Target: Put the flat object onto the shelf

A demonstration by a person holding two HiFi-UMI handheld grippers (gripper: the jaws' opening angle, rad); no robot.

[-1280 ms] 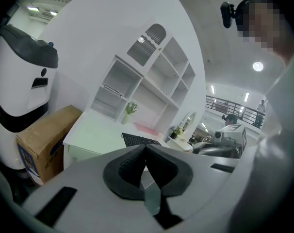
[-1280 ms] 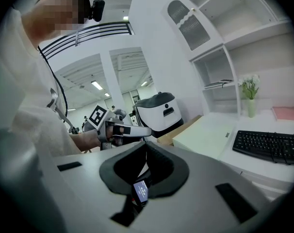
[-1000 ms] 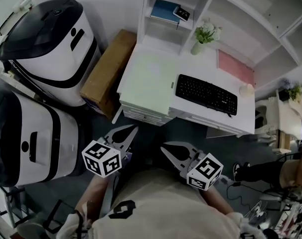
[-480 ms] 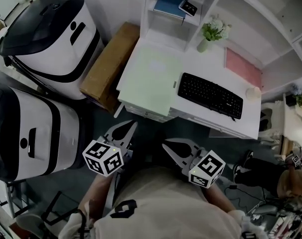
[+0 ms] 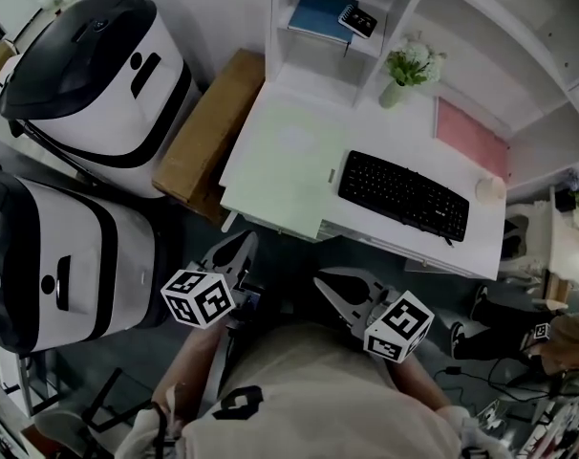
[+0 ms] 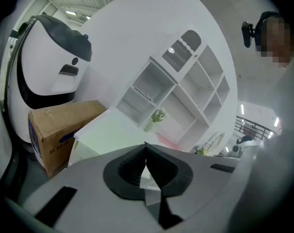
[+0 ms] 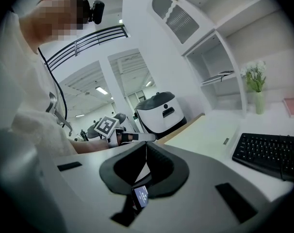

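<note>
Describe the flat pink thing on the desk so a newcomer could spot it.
Start at the white desk. Behind the black keyboard, right of the flower vase, lies the pink sheet. It is flat and the only pink thing there.

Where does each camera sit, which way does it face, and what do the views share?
Head view: on the head, steeply down at desk, keyboard, shelf; shirt, left gripper, right gripper show.
Left gripper view: on that gripper, along its shut jaws toward cardboard box and shelf; the person's head at top right.
Right gripper view: on that gripper, along its shut jaws toward the keyboard; shirt and left gripper at left.
Shared: the plant shows in all three.
</note>
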